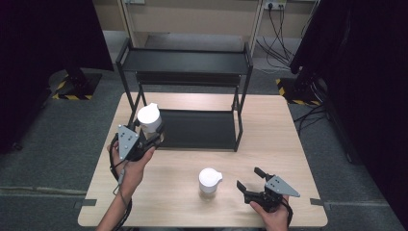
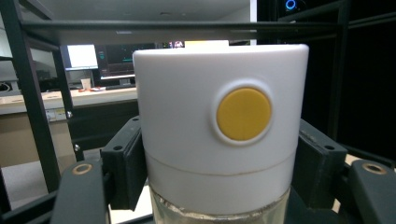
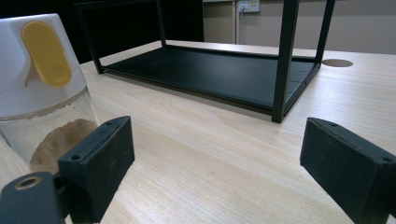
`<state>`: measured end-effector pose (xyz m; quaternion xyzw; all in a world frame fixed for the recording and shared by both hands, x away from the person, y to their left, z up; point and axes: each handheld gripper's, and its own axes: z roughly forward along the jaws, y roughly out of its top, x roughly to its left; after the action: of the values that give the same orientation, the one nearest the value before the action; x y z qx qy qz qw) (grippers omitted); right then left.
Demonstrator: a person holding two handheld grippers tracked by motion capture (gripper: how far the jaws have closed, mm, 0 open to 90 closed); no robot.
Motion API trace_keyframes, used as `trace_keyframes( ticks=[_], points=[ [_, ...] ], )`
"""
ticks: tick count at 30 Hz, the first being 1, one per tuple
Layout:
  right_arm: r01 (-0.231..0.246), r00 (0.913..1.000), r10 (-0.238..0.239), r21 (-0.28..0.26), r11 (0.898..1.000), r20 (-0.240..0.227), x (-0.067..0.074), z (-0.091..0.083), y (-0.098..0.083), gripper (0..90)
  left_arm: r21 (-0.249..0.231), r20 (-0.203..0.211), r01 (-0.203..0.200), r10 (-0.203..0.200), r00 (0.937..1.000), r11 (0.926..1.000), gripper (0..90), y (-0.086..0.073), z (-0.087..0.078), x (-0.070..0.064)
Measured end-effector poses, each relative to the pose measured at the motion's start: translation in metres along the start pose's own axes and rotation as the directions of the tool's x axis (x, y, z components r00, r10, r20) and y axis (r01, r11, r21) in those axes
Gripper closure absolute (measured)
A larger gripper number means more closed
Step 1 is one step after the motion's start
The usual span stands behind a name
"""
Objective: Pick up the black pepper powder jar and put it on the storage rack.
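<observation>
Your left gripper (image 2: 219, 186) squeezes the white-capped jar (image 2: 219, 130), so keep it straight up, then set it gently on the black shelf (image 1: 197, 127) just ahead.

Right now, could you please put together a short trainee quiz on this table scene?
1. True or false: the left gripper has its jaws shut on a white-capped jar.
2. What sits in the bottom of the second jar, beside the right gripper? A) brown powder B) blue liquid C) metal screws
3. Fill in: the black two-tier ___ stands at the far side of the table.

Key: 1 true; 2 A; 3 rack.
</observation>
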<state>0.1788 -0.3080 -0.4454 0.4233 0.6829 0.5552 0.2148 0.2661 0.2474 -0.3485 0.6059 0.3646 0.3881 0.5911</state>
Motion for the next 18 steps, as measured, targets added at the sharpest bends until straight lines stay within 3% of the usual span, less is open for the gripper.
trace_keyframes(
  ticks=[18],
  points=[
    [-0.004, 1.0000, 0.004, -0.001, 1.000, -0.001, -0.001, 0.000, 0.000, 10.2, -0.040, -0.021, -0.009, 0.008, 0.9998, 0.9992, 30.4, 0.026, 0.011, 0.007]
  ],
)
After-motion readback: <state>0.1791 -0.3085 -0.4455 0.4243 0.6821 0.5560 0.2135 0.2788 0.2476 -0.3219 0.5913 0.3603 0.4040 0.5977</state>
